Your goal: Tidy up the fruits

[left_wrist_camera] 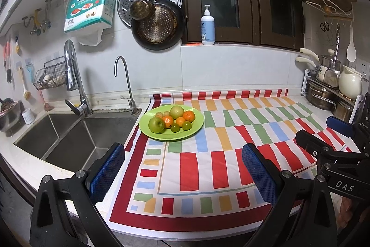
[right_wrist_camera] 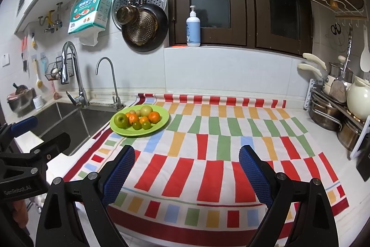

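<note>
Fruits: piled together on a green plate [left_wrist_camera: 196, 125] — a green apple [left_wrist_camera: 156, 124] at the plate's left front, a pale yellow-green round fruit [left_wrist_camera: 177, 112] at the back, three oranges, of which the nearest the apple [left_wrist_camera: 168, 121] touches it, two small green fruits [left_wrist_camera: 175, 127] at the front and two small tan ones behind the apple.
Plate: sits at the far left corner of the striped cloth [left_wrist_camera: 208, 168], just beside the sink [left_wrist_camera: 69, 138].
Cloth: red, green, orange and blue blocks on white, spread over the white table [left_wrist_camera: 307, 105]; its near edge hangs over the table front.
Left gripper [left_wrist_camera: 183, 174]: released, blue pads wide apart with nothing between them; it hovers over the cloth's near left part, well short of the plate.
Right gripper [right_wrist_camera: 187, 174]: also released and carrying nothing, pads spread; it hovers over the middle of the cloth, with the plate off to its far left.
Sink side: a tall chrome faucet [left_wrist_camera: 74, 78] and a thin gooseneck tap [left_wrist_camera: 126, 82] stand behind the basin.
Wall: a dark pan [left_wrist_camera: 159, 27] hangs above the table; a pump bottle [left_wrist_camera: 207, 27] stands on the window ledge.
Right end: a rack of pots [right_wrist_camera: 330, 112] with a cream jug.
</note>
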`<state>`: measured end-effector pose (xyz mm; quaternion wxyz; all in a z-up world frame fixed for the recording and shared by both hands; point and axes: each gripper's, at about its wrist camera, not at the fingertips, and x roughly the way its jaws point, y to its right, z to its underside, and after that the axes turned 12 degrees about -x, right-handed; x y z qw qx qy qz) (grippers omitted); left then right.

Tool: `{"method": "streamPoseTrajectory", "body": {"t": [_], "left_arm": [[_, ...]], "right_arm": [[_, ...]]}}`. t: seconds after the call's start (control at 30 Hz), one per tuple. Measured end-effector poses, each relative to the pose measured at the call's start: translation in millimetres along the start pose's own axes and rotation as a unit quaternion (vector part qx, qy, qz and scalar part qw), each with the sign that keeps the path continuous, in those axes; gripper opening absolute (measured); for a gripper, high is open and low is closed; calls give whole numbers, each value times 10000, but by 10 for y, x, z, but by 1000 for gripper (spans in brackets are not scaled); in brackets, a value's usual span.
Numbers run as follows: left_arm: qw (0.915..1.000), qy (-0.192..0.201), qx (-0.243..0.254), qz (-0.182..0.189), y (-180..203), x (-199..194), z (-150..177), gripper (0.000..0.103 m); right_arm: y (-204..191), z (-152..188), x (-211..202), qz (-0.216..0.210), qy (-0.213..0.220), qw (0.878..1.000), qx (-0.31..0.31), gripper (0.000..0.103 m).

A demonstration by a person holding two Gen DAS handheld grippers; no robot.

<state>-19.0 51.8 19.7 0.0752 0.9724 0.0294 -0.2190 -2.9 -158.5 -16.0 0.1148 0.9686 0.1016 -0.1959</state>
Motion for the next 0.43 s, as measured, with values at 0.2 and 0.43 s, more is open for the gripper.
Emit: {"method": "streamPoseTrajectory", "body": {"t": [0.2,0.43], "left_arm": [[10000,-11,1,8,-3,9,3,103],[10000,-57,1,-4,13,64,21,103]], "right_arm": [[6,5,-17,-4,-8,10000,-9,92],[35,3,28,-20,-48,10000,11,92]]}}
